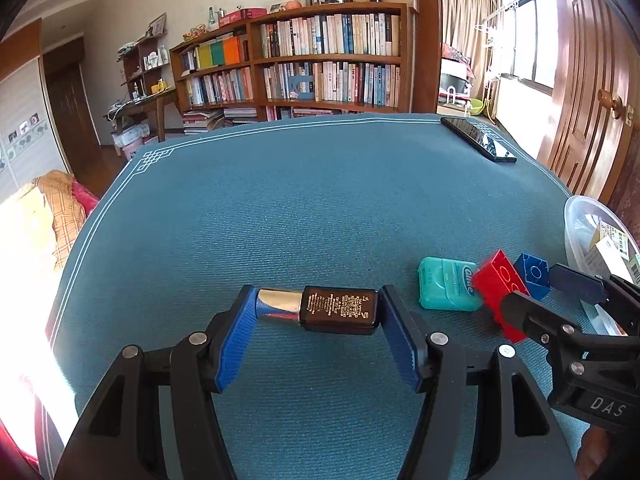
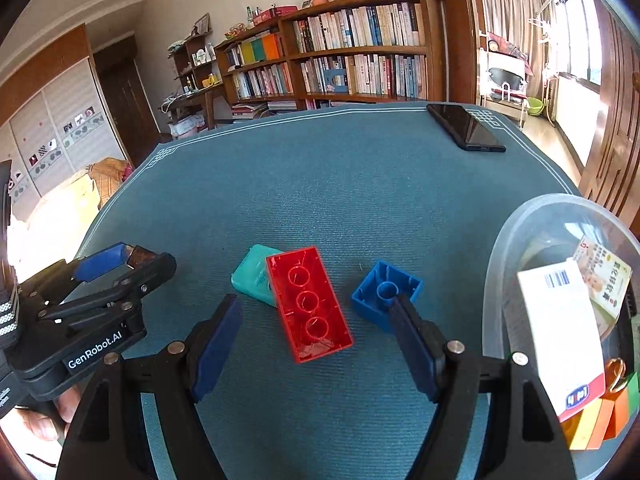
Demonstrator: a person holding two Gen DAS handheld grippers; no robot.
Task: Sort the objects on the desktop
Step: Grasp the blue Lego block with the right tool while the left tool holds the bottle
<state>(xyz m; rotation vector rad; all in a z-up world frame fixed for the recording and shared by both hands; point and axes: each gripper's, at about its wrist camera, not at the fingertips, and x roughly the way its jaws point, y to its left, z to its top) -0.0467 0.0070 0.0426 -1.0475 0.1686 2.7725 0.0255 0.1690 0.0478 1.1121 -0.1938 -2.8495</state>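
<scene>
Your left gripper [image 1: 318, 312] clamps a dark bottle with a silver cap [image 1: 320, 310] endwise, lifted above the teal mat [image 1: 280, 208]; your right gripper [image 2: 316, 320] stands open around the red brick [image 2: 308, 304]; only the right view shows its hollow underside; blue brick [image 2: 384, 294], floss case [image 2: 252, 276]; clear bowl [image 2: 496, 280] holds boxes [image 2: 560, 336].

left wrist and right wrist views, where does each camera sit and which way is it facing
Left wrist: on the left hand-held gripper, looking forward and down across the blue table mat at the dark lipstick tube clamped between its pads; the right hand-held gripper shows at right.
Right wrist: on the right hand-held gripper, jaws open over the red brick; the left one and a person's fingers show at left.
Shared: mat, red brick, blue brick, teal floss box, phone, clear bowl.
</scene>
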